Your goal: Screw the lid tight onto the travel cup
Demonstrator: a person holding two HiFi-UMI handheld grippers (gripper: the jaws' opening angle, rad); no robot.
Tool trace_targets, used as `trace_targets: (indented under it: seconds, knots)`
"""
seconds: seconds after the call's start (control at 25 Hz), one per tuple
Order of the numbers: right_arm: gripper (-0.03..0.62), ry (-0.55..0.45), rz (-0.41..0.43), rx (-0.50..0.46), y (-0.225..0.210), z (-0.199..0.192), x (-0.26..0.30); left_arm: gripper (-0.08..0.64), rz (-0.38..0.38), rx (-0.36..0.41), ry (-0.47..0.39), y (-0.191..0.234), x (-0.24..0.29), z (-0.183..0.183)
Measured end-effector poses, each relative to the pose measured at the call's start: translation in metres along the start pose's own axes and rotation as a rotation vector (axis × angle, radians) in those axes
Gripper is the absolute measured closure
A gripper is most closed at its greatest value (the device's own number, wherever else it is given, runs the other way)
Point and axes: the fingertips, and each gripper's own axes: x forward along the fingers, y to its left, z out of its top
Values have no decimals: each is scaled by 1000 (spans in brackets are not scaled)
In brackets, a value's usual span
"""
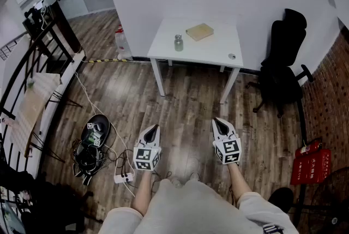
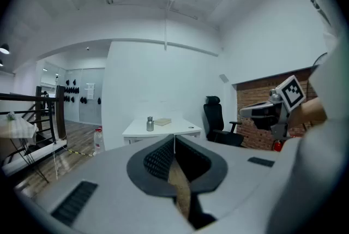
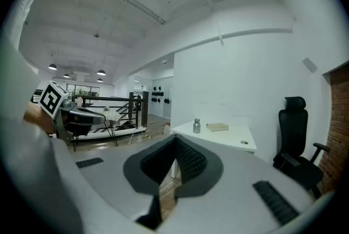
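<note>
A: The travel cup (image 1: pixel 178 42)?
B: A metal cylinder, upright on the white table (image 1: pixel 212 48). The small disc (image 1: pixel 232 56) near that table's right corner is possibly the lid.
A: Grippers?
B: Left gripper (image 1: pixel 155 127), right gripper (image 1: pixel 217 121): ribbed jaws together, empty.

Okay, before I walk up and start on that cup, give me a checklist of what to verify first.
1. Left gripper empty, jaws together: ok.
2. Right gripper empty, jaws together: ok.
3. Travel cup upright on the white table: ok.
4. Lid located: cannot tell. A small round object lies near the table's right front edge, too small to identify.
5. Cup within reach: not ok. Both grippers are over the floor, well short of the table.
</note>
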Motion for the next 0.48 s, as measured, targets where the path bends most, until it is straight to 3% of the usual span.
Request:
trace_targets:
  seconds: [0.48]
  knots:
    - [592, 9, -3, 8, -16, -7, 3, 549, 1, -3, 8, -6, 16, 0]
